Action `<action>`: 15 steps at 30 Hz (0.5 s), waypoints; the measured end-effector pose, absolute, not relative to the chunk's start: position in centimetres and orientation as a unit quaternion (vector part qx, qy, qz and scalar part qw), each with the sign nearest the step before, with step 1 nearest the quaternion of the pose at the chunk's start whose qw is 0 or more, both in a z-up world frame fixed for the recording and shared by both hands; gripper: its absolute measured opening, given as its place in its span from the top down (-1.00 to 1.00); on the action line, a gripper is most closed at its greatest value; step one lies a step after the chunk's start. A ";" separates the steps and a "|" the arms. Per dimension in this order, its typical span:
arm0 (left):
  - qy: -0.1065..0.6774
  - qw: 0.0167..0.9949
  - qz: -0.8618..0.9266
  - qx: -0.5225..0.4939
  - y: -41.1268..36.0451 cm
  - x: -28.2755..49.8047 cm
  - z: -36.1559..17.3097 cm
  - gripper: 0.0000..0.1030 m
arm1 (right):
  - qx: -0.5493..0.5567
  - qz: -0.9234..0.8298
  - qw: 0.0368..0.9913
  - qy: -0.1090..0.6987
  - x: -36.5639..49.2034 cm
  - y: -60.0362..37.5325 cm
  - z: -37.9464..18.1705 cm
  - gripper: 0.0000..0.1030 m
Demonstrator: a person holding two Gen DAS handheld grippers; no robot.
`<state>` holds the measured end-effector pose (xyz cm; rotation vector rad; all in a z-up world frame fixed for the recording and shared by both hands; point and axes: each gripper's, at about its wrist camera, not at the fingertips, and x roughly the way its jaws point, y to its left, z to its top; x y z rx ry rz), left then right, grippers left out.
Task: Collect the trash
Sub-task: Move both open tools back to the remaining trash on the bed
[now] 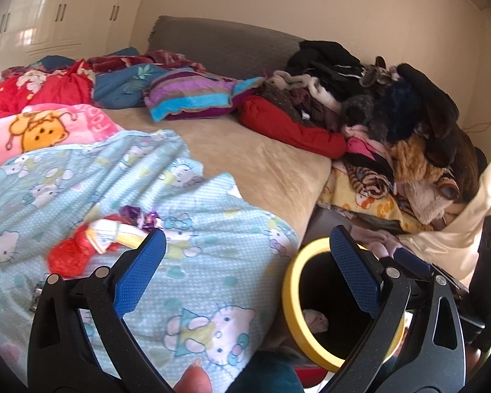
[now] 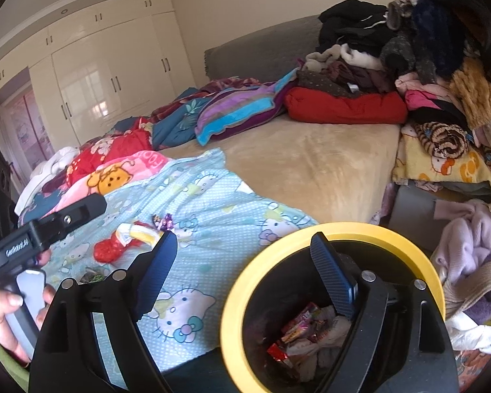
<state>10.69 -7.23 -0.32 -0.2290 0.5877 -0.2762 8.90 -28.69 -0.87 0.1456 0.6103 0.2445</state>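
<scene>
both jaws spread, nothing between them: left gripper, right gripper. yellow-rimmed bin under the right jaws, beside the bed, wrappers already inside. red and yellow wrapper on the blue sheet, just beyond the left finger's tip, long axis across the view; left hand judged nearer.

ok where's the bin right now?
The yellow-rimmed bin stands beside the bed's near edge, lower right in both wrist views, just right of the Hello Kitty sheet.
</scene>
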 end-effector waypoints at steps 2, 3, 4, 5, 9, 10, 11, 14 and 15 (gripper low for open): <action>0.287 0.942 -0.128 -0.118 -6.4 10.8 -0.3 -0.78 | 0.066 0.127 0.942 0.303 9.1 -27.8 -1.0 -0.59; 0.286 0.942 -0.125 -0.122 -5.9 10.9 -0.3 -0.78 | 0.064 0.129 0.942 0.304 9.1 -27.5 -1.0 -0.59; 0.286 0.942 -0.122 -0.125 -5.6 10.9 -0.4 -0.78 | 0.061 0.132 0.941 0.305 9.2 -27.0 -1.1 -0.59; 0.286 0.942 -0.119 -0.128 -5.2 10.9 -0.4 -0.78 | 0.059 0.136 0.940 0.307 9.3 -26.5 -1.2 -0.59; 0.282 0.944 -0.103 -0.138 -3.5 11.0 -0.3 -0.78 | 0.049 0.147 0.938 0.312 9.7 -24.9 -1.4 -0.61; 0.281 0.944 -0.101 -0.142 -3.1 11.1 -0.4 -0.78 | 0.047 0.150 0.937 0.313 9.9 -24.4 -1.4 -0.61; 0.280 0.944 -0.097 -0.145 -2.6 11.1 -0.4 -0.78 | 0.044 0.154 0.936 0.314 10.1 -24.0 -1.5 -0.61; 0.279 0.944 -0.084 -0.153 -1.3 11.2 -0.5 -0.78 | 0.036 0.162 0.933 0.318 10.6 -23.0 -1.7 -0.61; 0.278 0.945 -0.079 -0.155 -0.8 11.2 -0.6 -0.78 | 0.034 0.167 0.932 0.320 10.9 -22.5 -1.8 -0.61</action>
